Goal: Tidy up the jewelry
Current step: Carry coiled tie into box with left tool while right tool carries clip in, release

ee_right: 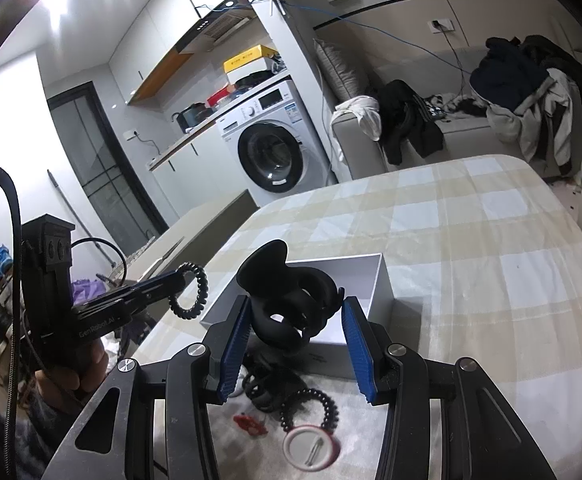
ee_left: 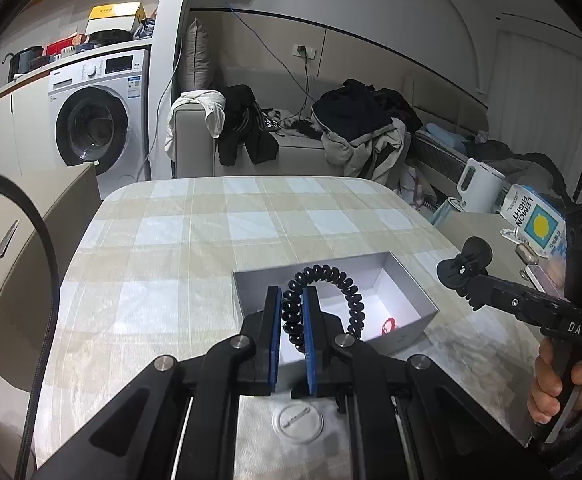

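My left gripper (ee_left: 292,312) is shut on a black spiral hair tie (ee_left: 351,296) and holds it over the open white box (ee_left: 411,280); it also shows in the right wrist view (ee_right: 195,292). A small red item (ee_left: 389,325) lies inside the box. My right gripper (ee_right: 295,332) is shut on a black hair claw clip (ee_right: 291,300), held just above the box's (ee_right: 375,280) near rim; it appears at the right of the left wrist view (ee_left: 465,266).
On the checked tablecloth (ee_right: 471,240) under my right gripper lie a black bead bracelet (ee_right: 311,404), a red clip (ee_right: 249,424), a round pink-rimmed case (ee_right: 311,446) and another black clip (ee_right: 263,388). A kettle (ee_left: 479,184) and lemon carton (ee_left: 535,220) stand at the right.
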